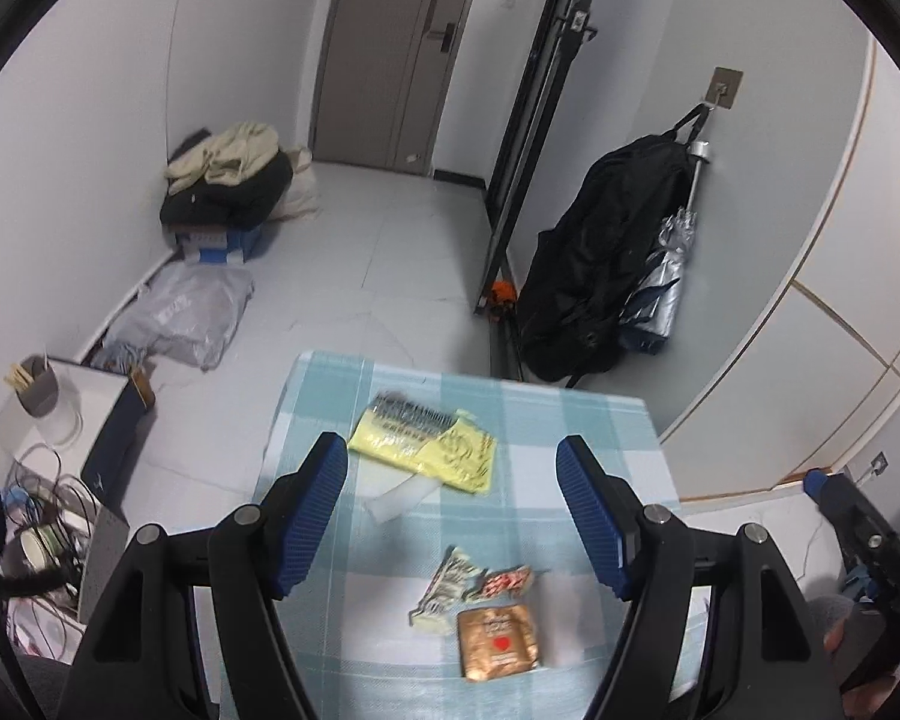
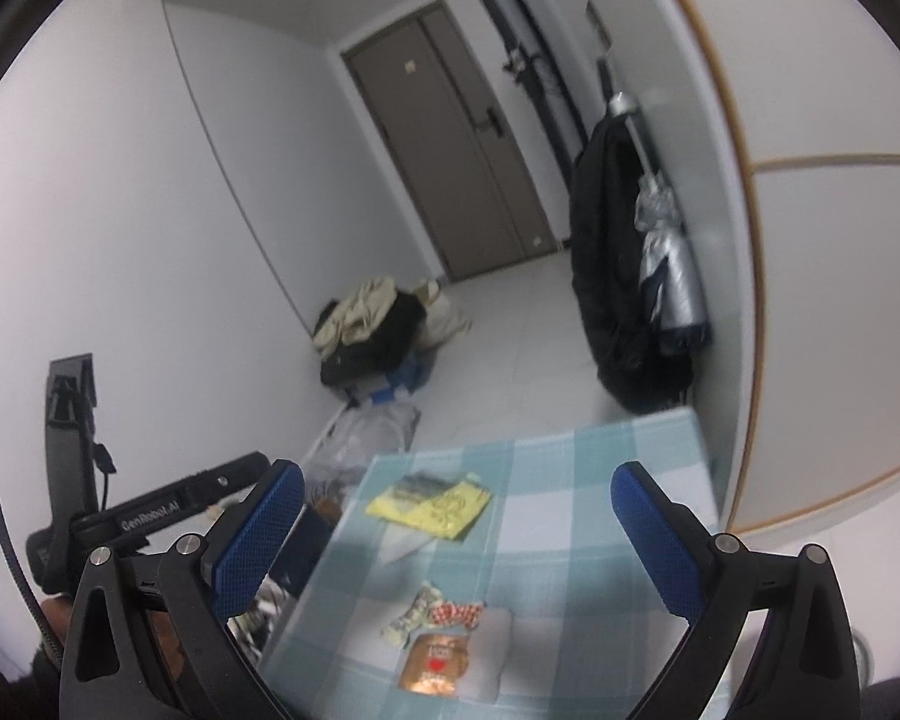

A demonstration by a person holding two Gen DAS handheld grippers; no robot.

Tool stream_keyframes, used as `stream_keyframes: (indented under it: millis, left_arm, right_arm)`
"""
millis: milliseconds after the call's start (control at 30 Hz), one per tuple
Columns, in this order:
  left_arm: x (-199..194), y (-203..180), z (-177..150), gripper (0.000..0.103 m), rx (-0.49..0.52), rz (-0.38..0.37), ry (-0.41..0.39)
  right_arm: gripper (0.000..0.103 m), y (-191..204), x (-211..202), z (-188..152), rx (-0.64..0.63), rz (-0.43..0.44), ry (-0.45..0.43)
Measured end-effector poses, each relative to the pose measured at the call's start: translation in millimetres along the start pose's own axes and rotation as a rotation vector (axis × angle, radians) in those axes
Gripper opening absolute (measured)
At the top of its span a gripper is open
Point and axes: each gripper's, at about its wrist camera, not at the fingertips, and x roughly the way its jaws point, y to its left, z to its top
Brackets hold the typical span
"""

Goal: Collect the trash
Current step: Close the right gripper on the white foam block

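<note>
A table with a pale blue checked cloth carries the trash. A yellow wrapper lies at its far side, with a white paper scrap just in front of it. Nearer lie a crumpled pale wrapper, a red-and-white wrapper, a copper sachet with a red heart and a white tissue. My left gripper hangs open above the cloth, holding nothing. My right gripper is open and empty too, over the same yellow wrapper and copper sachet.
A black bag and a silver umbrella hang on the right wall. On the floor are a clothes pile on a blue box and a grey plastic bag. A low stand with a cup and cables sits left of the table.
</note>
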Motion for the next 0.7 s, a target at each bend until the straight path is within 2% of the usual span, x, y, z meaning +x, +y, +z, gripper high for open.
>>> stream_keyframes:
  millis: [200, 300, 367, 500, 567, 700]
  left_arm:
    - [11, 26, -10, 0.069, -0.046, 0.013, 0.037]
    - [22, 39, -20, 0.069, -0.075, 0.013, 0.083]
    - [27, 44, -23, 0.069, -0.082, 0.019, 0.107]
    - [31, 49, -25, 0.069, -0.069, 0.028, 0.128]
    - [32, 53, -26, 0.069, -0.074, 0.029, 0.140]
    - [34, 60, -31, 0.069, -0.084, 0.034, 0.172]
  right_arm:
    - [0.101, 7, 45, -24, -0.030, -0.024, 0.131]
    - [0.097, 6, 65, -37, -0.035, -0.036, 0.199]
    - [0.089, 4, 80, -47, -0.036, -0.045, 0.255]
    - [0.081, -3, 99, -63, -0.036, -0.073, 0.342]
    - [0.073, -7, 109, -71, -0.025, -0.080, 0.384]
    - [0.072, -18, 127, -84, 0.017, -0.103, 0.462]
